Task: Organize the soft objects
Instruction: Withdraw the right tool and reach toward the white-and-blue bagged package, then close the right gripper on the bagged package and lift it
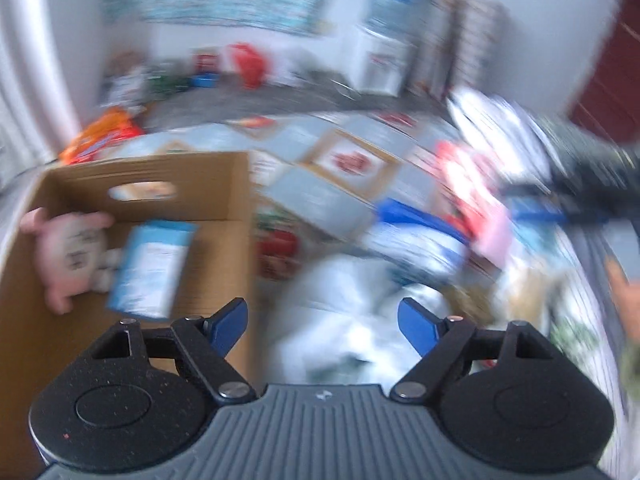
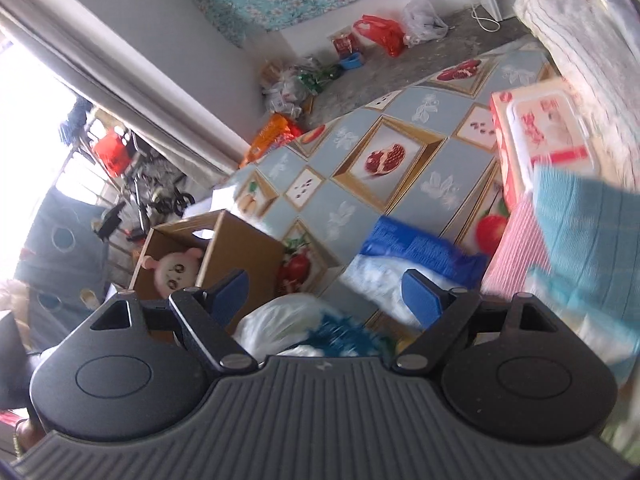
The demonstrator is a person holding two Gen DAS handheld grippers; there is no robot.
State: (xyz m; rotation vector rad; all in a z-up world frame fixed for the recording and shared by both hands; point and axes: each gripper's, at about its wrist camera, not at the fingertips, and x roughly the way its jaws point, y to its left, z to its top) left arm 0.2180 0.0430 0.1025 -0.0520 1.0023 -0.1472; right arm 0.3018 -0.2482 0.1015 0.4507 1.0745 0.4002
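Note:
A cardboard box point(image 1: 224, 184) stands at the left of the patterned table; inside lie a pink plush toy point(image 1: 68, 252) and a light-blue packet point(image 1: 154, 268). My left gripper point(image 1: 322, 324) is open and empty, hovering just right of the box over a white plastic bag point(image 1: 340, 320). In the right wrist view the same box point(image 2: 244, 252) with the plush point(image 2: 176, 268) is at lower left. My right gripper point(image 2: 326, 294) is open and empty above a white bag with blue tinsel point(image 2: 340, 332). A blue-and-white packet point(image 2: 416, 252) lies just beyond it.
A pink cloth point(image 2: 516, 248), a light-blue knitted cloth point(image 2: 592, 224) and a red-and-white tissue box point(image 2: 540, 136) crowd the table's right side. The fruit-patterned tablecloth point(image 2: 360, 200) shows in the middle. Bags litter the floor point(image 2: 380, 36) by the far wall. A hand point(image 1: 626, 292) is at the right edge.

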